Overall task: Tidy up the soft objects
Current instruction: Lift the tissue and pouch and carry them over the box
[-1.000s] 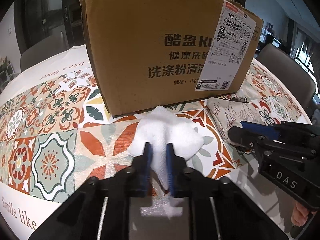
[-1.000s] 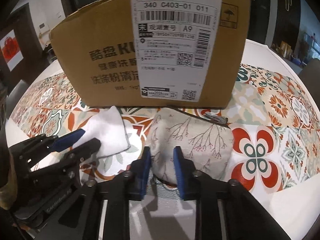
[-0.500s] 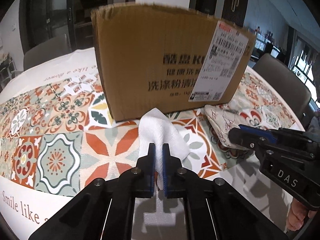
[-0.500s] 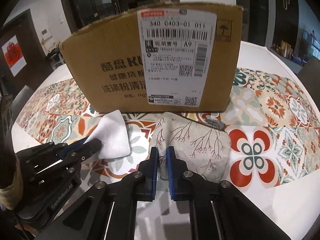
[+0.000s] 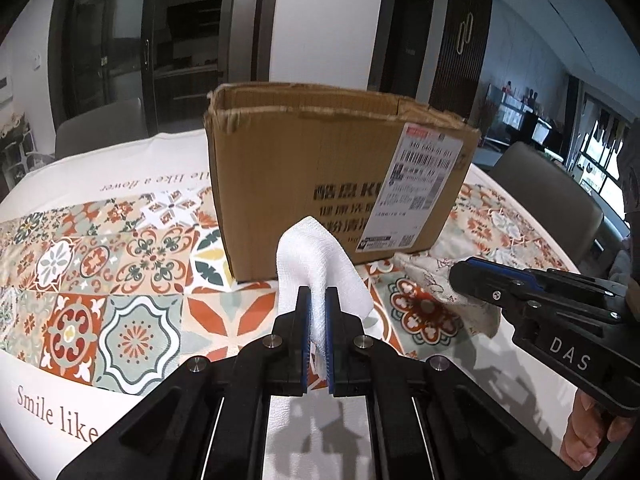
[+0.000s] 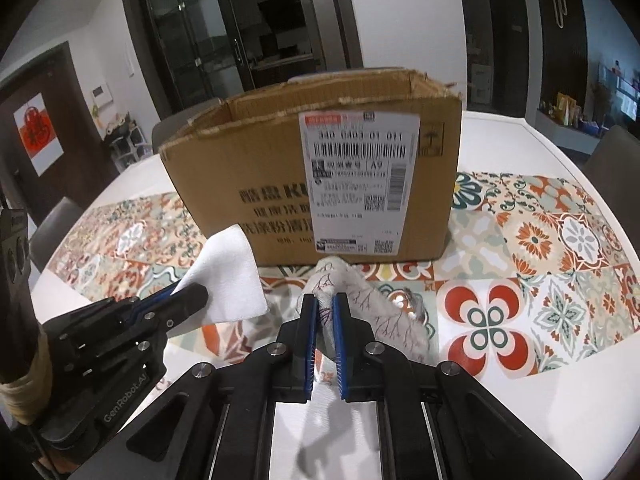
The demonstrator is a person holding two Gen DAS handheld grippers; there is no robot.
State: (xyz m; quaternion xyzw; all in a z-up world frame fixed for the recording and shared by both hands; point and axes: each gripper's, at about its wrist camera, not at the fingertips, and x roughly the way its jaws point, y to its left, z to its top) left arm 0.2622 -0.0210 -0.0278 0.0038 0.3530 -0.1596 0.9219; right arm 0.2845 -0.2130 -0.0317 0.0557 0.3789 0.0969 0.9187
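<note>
My left gripper (image 5: 317, 296) is shut on a white cloth (image 5: 316, 260) and holds it above the table, in front of the open cardboard box (image 5: 304, 176). The cloth also shows in the right wrist view (image 6: 230, 276). My right gripper (image 6: 324, 304) is shut on a beige pouch with a branch print (image 6: 372, 312) and holds it lifted off the table. The pouch shows in the left wrist view (image 5: 428, 276) at the right gripper's tip (image 5: 460, 280). The box (image 6: 280, 168) stands just beyond both grippers, its top open.
The table carries a patterned tile-print cloth (image 5: 120, 280) with white borders (image 6: 500, 132). Grey chairs stand behind the table at left (image 5: 96, 128) and at right (image 5: 560, 200). Dark glass doors (image 6: 224, 40) lie beyond.
Both grippers closed on their soft items and lifted them off the table. The box top has come into view as both cameras rose and drew back.
</note>
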